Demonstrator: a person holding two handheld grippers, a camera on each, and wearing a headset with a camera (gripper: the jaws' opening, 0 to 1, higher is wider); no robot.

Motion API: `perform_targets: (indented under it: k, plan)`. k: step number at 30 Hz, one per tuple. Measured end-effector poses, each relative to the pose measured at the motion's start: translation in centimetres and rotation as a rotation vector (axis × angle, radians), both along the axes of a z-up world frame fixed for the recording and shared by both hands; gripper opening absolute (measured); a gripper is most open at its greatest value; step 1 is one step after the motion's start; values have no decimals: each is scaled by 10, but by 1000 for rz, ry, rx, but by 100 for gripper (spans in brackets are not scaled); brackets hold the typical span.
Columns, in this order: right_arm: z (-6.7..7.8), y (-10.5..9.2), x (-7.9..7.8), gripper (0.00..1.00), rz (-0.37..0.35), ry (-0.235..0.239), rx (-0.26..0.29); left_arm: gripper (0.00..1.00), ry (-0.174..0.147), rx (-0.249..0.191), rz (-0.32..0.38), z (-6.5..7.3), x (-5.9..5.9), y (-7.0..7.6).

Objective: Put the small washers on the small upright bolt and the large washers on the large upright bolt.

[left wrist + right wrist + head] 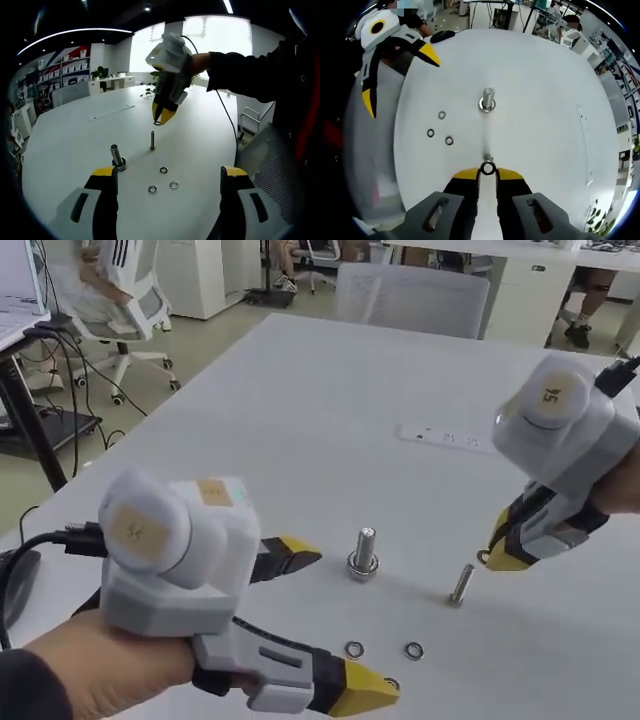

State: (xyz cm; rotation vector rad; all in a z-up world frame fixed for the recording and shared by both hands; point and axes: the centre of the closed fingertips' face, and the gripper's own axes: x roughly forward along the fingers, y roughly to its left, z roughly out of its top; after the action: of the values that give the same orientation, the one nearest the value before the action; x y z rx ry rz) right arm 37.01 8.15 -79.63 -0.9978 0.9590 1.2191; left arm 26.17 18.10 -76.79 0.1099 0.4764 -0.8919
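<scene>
Small washer (488, 163) is pinched by its edge at the tips of the right tongs (488, 173), which are pressed together on the rim and leave the hole free. I judge that this hold lets it drop straight over a shank. It hangs in the air above the small bolt (152, 141), apart from it; the bolt stands upright on the white bench (300, 420).

Three more washers (163, 170) lie loose on the bench near that bolt, apart from one another. They are close to the left tongs (335, 622), whose jaws stand spread and hold nothing, probably idle for this step. The large bolt (364, 550) stands upright nearby, with what looks like a washer round its foot.

The right gripper view looks along the tongs at the ring face-on, with the bolt's tip just beyond it, so it gives the sideways aim. The left gripper view sees ring and bolt from the side and gives the gap in height between them.
</scene>
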Motion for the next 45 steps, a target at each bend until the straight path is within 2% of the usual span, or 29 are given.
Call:
perform_targets:
  k: [22,45]
  plan:
    - [-17,4,4,13,32,26,-37,84,11,-2,4,-3,2,0]
    - [-30,3,6,13,25,43,-39,84,20,0,2,-4,1,-2]
